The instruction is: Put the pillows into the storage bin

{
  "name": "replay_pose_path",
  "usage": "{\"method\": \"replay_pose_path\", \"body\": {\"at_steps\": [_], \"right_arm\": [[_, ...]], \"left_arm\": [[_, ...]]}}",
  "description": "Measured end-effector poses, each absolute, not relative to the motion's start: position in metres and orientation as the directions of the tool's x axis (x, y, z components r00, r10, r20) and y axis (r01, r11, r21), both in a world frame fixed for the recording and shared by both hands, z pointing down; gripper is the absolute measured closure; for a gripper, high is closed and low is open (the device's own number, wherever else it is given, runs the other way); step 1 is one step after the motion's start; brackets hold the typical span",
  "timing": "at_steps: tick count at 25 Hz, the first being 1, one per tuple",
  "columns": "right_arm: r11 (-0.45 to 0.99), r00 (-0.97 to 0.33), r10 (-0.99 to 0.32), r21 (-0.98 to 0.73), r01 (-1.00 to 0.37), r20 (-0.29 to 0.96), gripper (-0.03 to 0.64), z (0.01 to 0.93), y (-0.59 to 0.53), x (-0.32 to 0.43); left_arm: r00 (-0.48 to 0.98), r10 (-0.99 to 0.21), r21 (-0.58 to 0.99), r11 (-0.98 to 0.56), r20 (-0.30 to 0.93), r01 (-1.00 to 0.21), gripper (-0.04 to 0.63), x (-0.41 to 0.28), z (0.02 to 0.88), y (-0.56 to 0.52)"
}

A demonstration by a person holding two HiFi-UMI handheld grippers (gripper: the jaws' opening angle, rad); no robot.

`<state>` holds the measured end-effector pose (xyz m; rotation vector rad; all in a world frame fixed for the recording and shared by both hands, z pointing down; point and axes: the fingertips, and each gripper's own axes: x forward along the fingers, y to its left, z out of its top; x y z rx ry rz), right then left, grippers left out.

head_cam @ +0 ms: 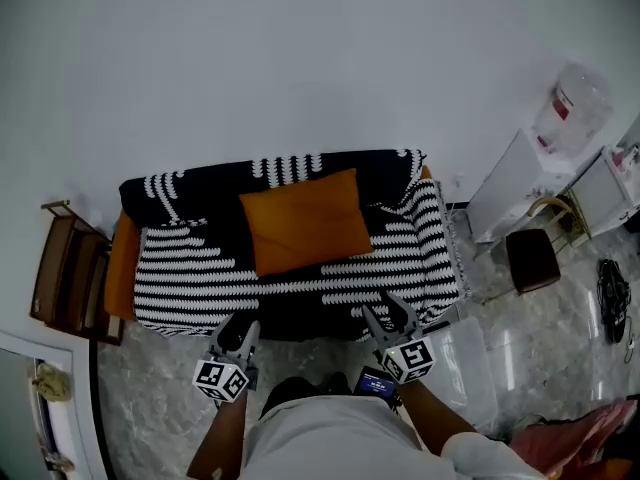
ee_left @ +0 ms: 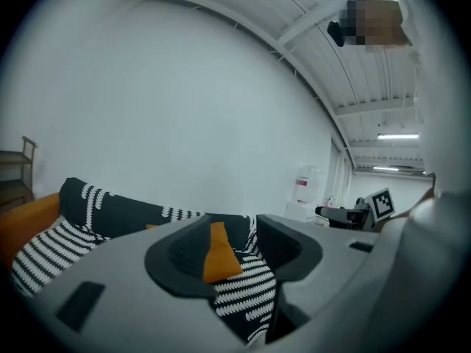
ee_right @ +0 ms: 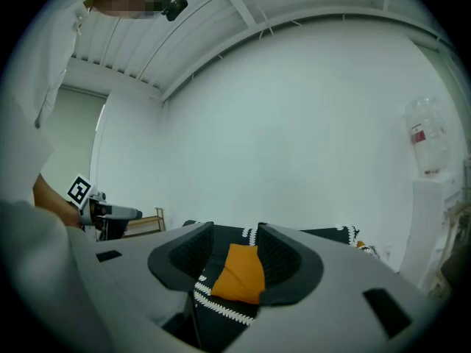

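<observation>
One orange pillow point(head_cam: 305, 218) lies on a sofa draped with a black-and-white striped throw point(head_cam: 200, 278), leaning toward the backrest. In front of the sofa's front edge, my left gripper point(head_cam: 238, 332) and right gripper point(head_cam: 392, 314) both point at it, well short of the pillow. Each stands open with nothing between the jaws. The left gripper view shows the pillow point(ee_left: 218, 257) far off through the gap of the left gripper point(ee_left: 234, 245). In the right gripper view the pillow point(ee_right: 239, 274) shows beyond the right gripper point(ee_right: 237, 259). A translucent storage bin point(head_cam: 468, 356) stands on the floor by the sofa's right front corner.
A wooden shelf unit point(head_cam: 65, 278) stands left of the sofa. To the right are a white cabinet point(head_cam: 515, 183) with a water dispenser point(head_cam: 572, 108), a brown stool point(head_cam: 532, 258) and a black bag point(head_cam: 612, 298). Marble floor lies between me and the sofa.
</observation>
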<state>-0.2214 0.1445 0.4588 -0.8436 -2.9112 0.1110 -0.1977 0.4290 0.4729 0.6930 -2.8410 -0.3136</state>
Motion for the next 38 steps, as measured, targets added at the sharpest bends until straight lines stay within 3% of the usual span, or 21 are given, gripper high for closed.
{"method": "replay_pose_path", "body": {"at_steps": [10,26,38], "right_arm": [[0.839,-0.826,0.543,-0.129,0.528,0.150,0.420,0.494,0.148,-0.316],[0.893,-0.822,0.449,-0.178,0.412,0.350,0.376,0.559,0.166,-0.551],[0.887,-0.746,0.460,-0.284,0.363,0.481,0.339,0.696,0.150,-0.655]], "left_arm": [[-0.884,-0.433,0.279,0.883,0.178,-0.376,0.400,-0.304,0.508,0.450],[-0.837,-0.428,0.419,0.866,0.341,-0.272,0.380,-0.550,0.609,0.529],[-0.722,-0.446,0.505,0.849,0.529,-0.154,0.328,-0.635,0.753,0.547]]}}
